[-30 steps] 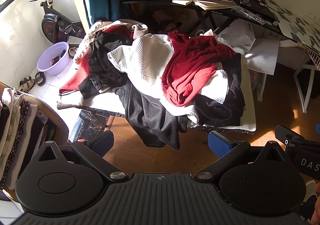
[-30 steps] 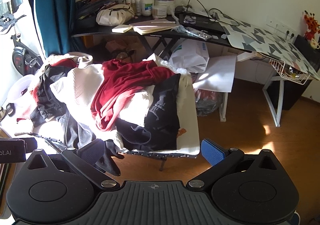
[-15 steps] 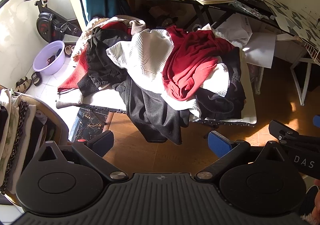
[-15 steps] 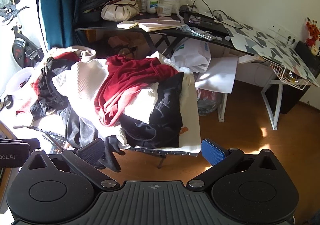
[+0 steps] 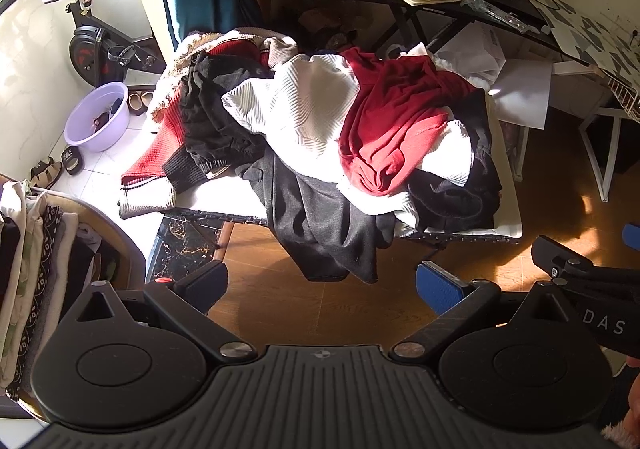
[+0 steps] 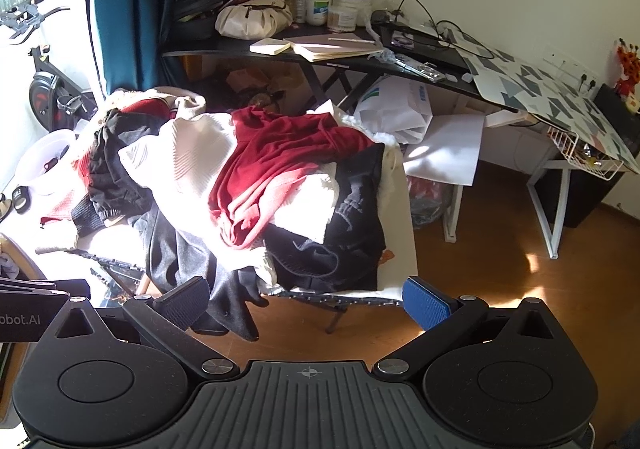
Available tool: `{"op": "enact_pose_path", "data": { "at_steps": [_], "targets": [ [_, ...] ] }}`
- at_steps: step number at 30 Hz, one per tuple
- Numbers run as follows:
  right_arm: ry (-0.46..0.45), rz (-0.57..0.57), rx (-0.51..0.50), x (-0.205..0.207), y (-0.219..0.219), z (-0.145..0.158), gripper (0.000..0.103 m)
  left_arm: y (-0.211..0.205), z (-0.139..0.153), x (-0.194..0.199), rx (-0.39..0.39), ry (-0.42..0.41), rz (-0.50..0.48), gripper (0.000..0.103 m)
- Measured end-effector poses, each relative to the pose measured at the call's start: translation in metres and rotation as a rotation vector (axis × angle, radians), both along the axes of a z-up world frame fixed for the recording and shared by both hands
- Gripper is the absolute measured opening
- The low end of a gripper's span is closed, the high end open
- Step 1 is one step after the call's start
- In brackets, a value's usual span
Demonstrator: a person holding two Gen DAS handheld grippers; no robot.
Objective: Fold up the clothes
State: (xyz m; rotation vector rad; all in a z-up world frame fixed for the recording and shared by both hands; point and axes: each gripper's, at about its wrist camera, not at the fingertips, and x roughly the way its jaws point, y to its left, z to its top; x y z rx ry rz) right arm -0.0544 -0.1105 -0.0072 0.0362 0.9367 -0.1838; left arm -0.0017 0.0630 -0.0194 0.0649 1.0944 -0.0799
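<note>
Both claws (image 5: 320, 285) (image 6: 306, 299) agape; clothes heap (image 5: 340, 129) on table (image 5: 224, 201)

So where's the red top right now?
In both views the red top lies on top of the clothes pile, right of centre, draped over a white ribbed garment with a black one beside it.

Pile: big messy heap of unfolded clothes (image 5: 320, 137) on a small table.
Top: crumpled dark red top (image 5: 396, 121) lying on a white ribbed sweater (image 5: 304, 105).
Front: dark grey cloth (image 5: 320, 225) hanging over the table's edge.
</note>
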Motion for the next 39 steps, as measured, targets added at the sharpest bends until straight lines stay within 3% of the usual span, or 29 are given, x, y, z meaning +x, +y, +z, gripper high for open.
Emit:
{"op": "enact_pose_path", "data": {
  "at_steps": [18,39],
  "targets": [
    [0.03,-0.059,-0.002,-0.008,0.033,-0.006,0.102,0.028,-0.01,-0.001,-0.017,0.025,-0.066,0.102],
    [0.019,-0.048,-0.042,-0.005,0.052,-0.004,0.102,0.044,-0.007,0.005,-0.034,0.005,-0.065,0.102]
  ]
}}
